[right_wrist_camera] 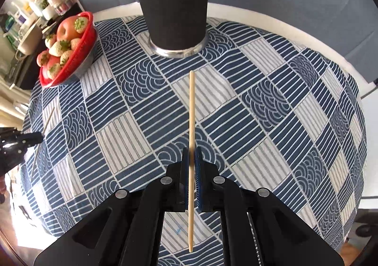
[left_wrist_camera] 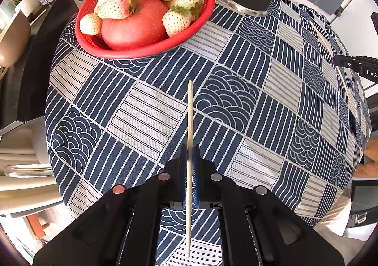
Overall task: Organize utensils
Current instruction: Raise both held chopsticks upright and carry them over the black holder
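Black linkages of the left tool (left_wrist_camera: 189, 148) fill the bottom of its view, the two blue-padded fingers pressed together on a pale wooden chopstick (left_wrist_camera: 189, 124) that runs straight ahead between them, its tip out over the cloth and its other end trailing back under the camera. Beneath lies a round counter (right_wrist_camera: 236, 9) covered by a navy and grey patchwork cloth (left_wrist_camera: 141, 105) printed with stripes and wave arcs. At the far edge of the cloth stands a tall black utensil holder (right_wrist_camera: 171, 3) on a metal base, with wooden handles showing at its rim. To its left sits a red basket (left_wrist_camera: 141, 52) heaped with pink apples and pale strawberries. From the other camera, the right tool (right_wrist_camera: 191, 150) is likewise clamped on a second chopstick (right_wrist_camera: 191, 110), which points toward the holder and stops short of it. Each tool shows small at the edge of the other's view, its chopstick held across the fingers. Both chopsticks are off the cloth, gripped near mid-length.
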Available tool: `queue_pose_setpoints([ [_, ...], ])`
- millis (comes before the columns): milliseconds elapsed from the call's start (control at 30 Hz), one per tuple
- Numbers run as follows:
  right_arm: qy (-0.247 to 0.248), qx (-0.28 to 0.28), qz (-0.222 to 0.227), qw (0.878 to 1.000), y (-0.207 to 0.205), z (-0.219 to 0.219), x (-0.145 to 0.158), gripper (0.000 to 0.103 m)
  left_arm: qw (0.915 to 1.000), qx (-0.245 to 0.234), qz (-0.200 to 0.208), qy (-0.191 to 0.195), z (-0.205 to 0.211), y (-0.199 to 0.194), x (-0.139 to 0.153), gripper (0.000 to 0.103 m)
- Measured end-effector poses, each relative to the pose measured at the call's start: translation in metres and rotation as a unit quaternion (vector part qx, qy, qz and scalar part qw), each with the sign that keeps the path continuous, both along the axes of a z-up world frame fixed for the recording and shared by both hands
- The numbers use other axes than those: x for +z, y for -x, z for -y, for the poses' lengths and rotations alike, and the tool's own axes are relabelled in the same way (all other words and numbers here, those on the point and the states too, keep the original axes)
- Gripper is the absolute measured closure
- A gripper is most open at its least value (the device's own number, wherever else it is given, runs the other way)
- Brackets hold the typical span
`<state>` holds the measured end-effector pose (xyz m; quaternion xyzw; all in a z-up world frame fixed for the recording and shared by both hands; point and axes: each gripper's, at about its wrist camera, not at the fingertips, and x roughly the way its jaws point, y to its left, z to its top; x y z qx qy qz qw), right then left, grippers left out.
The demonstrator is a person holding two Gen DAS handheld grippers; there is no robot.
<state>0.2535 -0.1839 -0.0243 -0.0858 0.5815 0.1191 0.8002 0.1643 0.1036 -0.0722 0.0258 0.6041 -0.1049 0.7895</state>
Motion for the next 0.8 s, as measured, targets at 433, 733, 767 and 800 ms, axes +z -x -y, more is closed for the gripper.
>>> queue_pose_setpoints([
  [433,-0.062,0.039,0.076,0.994,-0.052,0.032,0.081,0.098,0.9982,0.042,0.039,-0.019,0.043,-0.019,0.068,0.098],
  [733,-0.085,0.077,0.127,0.985,-0.085,0.040,0.108,0.098,0.9962,0.059,0.061,-0.020,0.081,-0.051,0.092,0.098],
  [767,-0.086,0.079,0.129,0.985,-0.088,0.041,0.109,0.098,0.9958,0.063,0.062,-0.022,0.083,-0.055,0.094,0.098],
  [800,-0.087,0.078,0.126,0.985,-0.093,0.041,0.109,0.098,0.9953,0.067,0.065,-0.026,0.086,-0.059,0.096,0.098],
])
